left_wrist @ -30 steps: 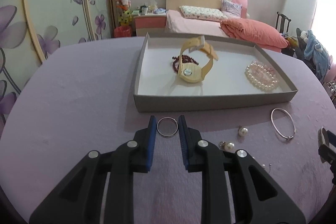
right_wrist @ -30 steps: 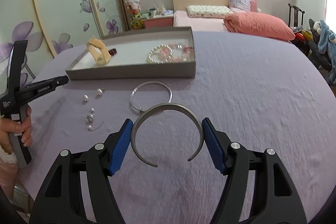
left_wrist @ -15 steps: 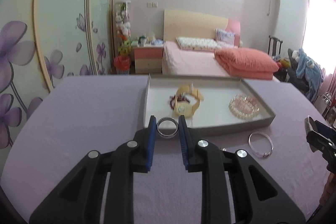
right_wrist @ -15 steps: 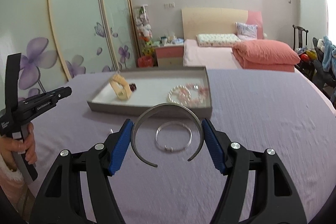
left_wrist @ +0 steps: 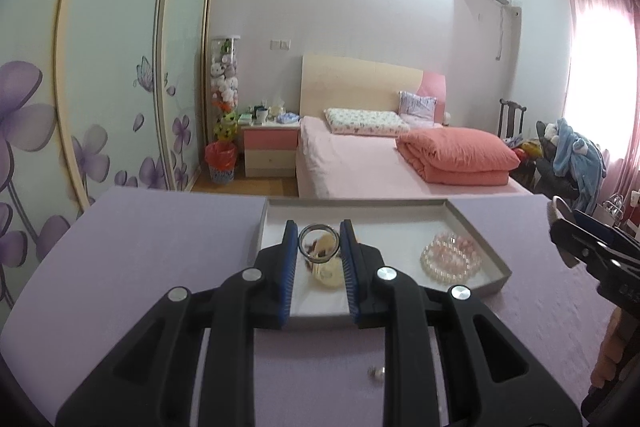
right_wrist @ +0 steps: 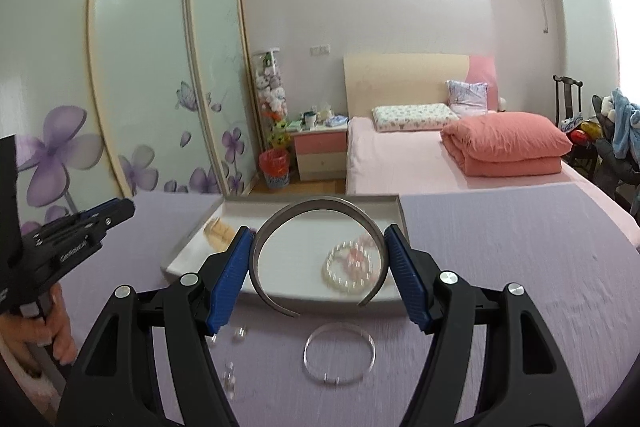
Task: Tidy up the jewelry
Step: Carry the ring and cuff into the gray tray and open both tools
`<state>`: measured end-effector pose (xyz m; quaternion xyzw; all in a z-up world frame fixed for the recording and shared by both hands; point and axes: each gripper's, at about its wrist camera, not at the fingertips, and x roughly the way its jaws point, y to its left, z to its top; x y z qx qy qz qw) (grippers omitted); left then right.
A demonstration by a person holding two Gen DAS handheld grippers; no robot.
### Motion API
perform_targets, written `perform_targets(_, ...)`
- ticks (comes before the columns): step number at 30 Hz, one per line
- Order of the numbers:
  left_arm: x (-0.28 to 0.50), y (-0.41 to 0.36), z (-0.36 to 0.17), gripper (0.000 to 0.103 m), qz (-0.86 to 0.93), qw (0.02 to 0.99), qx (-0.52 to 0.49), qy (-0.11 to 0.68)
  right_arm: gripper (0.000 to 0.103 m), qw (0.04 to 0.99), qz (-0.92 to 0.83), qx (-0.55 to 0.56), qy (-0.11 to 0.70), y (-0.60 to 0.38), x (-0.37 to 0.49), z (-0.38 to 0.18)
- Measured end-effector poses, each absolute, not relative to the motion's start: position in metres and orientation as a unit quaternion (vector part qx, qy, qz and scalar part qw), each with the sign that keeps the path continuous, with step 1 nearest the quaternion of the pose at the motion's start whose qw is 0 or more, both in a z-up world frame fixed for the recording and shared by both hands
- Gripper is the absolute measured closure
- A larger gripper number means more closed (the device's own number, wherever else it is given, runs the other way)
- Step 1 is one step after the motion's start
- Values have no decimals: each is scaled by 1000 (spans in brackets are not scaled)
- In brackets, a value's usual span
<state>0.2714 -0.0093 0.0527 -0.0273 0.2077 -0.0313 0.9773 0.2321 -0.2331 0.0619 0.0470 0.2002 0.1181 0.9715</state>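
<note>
- A small silver ring (left_wrist: pixel 319 242) is sitting clamped between the blue pads of the left gripper (left_wrist: pixel 319 245), whose fingers are standing narrow around it; it is hanging above the near part of the grey tray (left_wrist: pixel 498 269).
- An open silver bangle (right_wrist: pixel 318 253) is being held across its width by the right gripper (right_wrist: pixel 319 247), the fingers spread wide and pressing its two sides (the gap in the bangle is facing the camera); it is hovering over the tray's near wall.
- Inside the tray a pearl-and-pink bead bracelet (left_wrist: pixel 450 259) is lying toward the right, and a yellow watch (right_wrist: pixel 218 233) toward the left, partly hidden behind the left gripper's fingers in its own view.
- A thin closed bangle (right_wrist: pixel 340 353) is lying on the purple table (right_wrist: pixel 520 247) just before the tray; small pearl earrings (right_wrist: pixel 239 335) are resting to its left, blurred.
- A hand (right_wrist: pixel 48 331) is gripping the left gripper's handle at the edge of the right view.
- Beyond the table a pink bed (left_wrist: pixel 360 167) is standing.
</note>
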Motion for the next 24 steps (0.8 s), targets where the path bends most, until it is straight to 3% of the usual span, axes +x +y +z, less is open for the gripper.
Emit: perform_targets(24,374,-14,30,81,-42,975,-43,212,36,961,96,54,253,-218,334,14)
